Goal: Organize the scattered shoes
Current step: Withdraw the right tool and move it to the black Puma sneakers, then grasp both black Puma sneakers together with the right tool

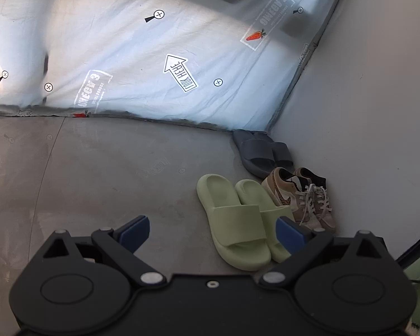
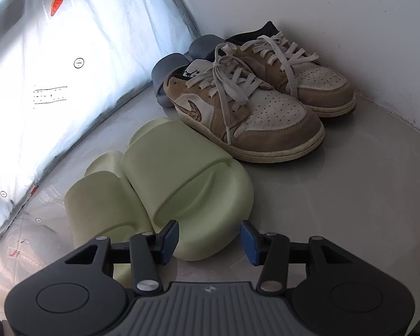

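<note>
Green slides [image 2: 165, 184] paired beside sneakers [image 2: 246, 106], floor corner. Left gripper [image 1: 212, 232], right gripper [image 2: 210, 240] spread, empty. Risk: right gripper nudges slide, breaks pairing.

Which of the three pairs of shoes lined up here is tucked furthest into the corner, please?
The dark grey slides: they sit in the corner, beyond the tan sneakers, while the pale green slides lie nearest the grippers.

Black left gripper [image 1: 212, 232], blue jaws, silver pivot screws, right gripper [image 2: 210, 238] with ribbed grey plate
</note>
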Demonstrator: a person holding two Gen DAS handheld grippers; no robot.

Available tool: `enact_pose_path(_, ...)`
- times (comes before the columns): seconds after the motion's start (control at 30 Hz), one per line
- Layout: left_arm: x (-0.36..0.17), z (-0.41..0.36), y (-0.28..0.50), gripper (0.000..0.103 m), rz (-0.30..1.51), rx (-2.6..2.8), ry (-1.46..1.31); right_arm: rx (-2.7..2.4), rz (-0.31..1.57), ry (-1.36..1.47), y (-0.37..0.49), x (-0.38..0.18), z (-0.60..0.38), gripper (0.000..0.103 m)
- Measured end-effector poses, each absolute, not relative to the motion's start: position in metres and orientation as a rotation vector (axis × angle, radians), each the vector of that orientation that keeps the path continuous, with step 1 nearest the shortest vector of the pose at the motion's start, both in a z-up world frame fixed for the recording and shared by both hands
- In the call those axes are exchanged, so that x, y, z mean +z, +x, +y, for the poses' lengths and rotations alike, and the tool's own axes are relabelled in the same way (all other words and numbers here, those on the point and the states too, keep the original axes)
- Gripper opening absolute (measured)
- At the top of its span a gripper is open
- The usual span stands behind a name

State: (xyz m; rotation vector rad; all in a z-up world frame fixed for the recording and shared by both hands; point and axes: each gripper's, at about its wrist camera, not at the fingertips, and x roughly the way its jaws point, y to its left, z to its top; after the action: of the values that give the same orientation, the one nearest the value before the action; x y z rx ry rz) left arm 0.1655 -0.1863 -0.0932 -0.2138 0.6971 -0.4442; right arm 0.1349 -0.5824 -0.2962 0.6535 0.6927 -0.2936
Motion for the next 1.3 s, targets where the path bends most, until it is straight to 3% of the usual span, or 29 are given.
enact_pose_path(0.17,-0.094,-0.157,0.162,0.098,0.688,-0.351,-0.246,-0.307,0.625,0.506,0.123,-0.268,-0.568,0.053)
enact_pose_path(0.3,-0.093,-0.128,0.155,0.098,0.667,-0.278,-0.273,-0.191,0.597,0.434,0.125,-0.254,-0.527,0.074)
enact_pose_path(0.83,-0.112,0.099,0.090,0.098,0.553,0.114,-0.364,0.517,0.670,0.276,0.200,-0.215,-0.185,0.074)
enact_pose_path(1.03,-0.128,0.166,0.098,0.098,0.616,0.174,-0.333,0.601,0.702,0.276,0.206,-0.185,-0.060,0.074)
enact_pose_path(1.3,-0.159,0.229,0.123,0.098,0.736,0.154,-0.234,0.549,0.857,0.342,0.242,-0.189,0.044,0.073)
